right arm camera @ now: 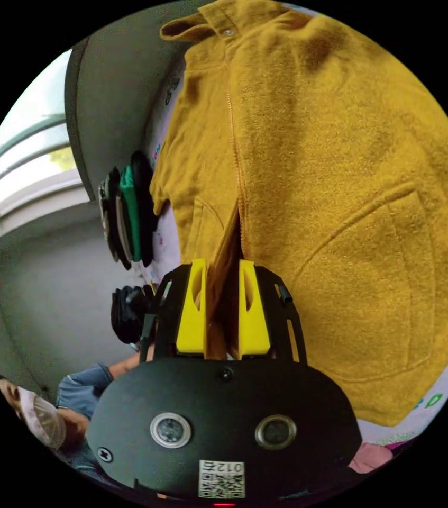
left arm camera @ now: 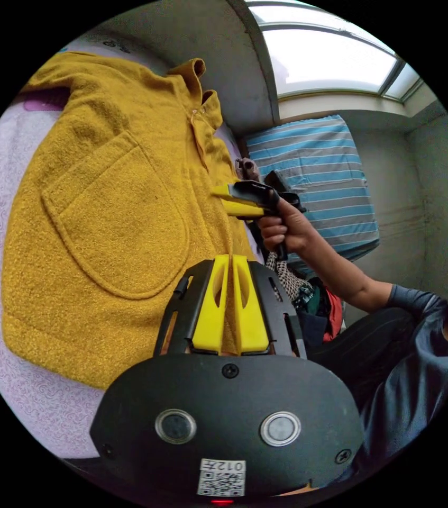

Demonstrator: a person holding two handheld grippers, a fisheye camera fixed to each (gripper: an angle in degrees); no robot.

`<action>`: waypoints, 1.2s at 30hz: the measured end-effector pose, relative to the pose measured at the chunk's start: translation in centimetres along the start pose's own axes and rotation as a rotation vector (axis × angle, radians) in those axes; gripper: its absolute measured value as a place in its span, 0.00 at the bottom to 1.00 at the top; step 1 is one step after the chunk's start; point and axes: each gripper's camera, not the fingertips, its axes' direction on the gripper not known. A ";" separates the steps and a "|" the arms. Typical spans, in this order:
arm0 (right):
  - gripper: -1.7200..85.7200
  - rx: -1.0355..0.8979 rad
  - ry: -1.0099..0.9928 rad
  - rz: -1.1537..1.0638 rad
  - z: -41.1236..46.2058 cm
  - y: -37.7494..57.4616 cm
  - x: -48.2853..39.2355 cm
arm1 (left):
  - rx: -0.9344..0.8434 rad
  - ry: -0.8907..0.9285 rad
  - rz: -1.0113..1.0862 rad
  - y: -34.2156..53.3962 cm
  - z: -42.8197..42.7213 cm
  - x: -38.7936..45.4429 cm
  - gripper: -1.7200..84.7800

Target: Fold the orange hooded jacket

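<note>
We find the orange hooded jacket [left arm camera: 112,211] spread front-up on the patterned bedcover [left arm camera: 1,174]. Our left gripper [left arm camera: 230,259] and right gripper [right arm camera: 222,264] are each clamped on its front zipper edge, presumably to straighten the front before folding.

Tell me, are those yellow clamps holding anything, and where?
Both hold the mustard-orange fleece jacket. The left gripper pinches its front opening edge near the hem; the right gripper pinches the zipper edge at the front opening.
</note>
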 end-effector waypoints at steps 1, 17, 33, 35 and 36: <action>0.12 0.024 -0.018 0.007 -0.1 -0.4 0.0 | 0.000 0.007 0.004 0.0 -0.1 -0.1 0.03; 0.10 0.355 0.162 -0.081 1.7 -5.4 -5.5 | 0.033 0.068 0.064 0.1 -3.4 -0.9 0.03; 0.06 0.333 0.695 -0.491 5.9 -0.4 -12.6 | -0.056 0.017 0.096 -2.0 0.7 2.9 0.03; 0.08 0.304 0.643 -0.342 4.9 -0.9 -8.1 | -0.089 -0.022 0.088 -2.2 1.8 3.6 0.03; 0.08 0.288 0.629 -0.289 4.7 -1.2 -6.8 | -0.117 -0.068 0.050 -2.3 2.8 3.8 0.03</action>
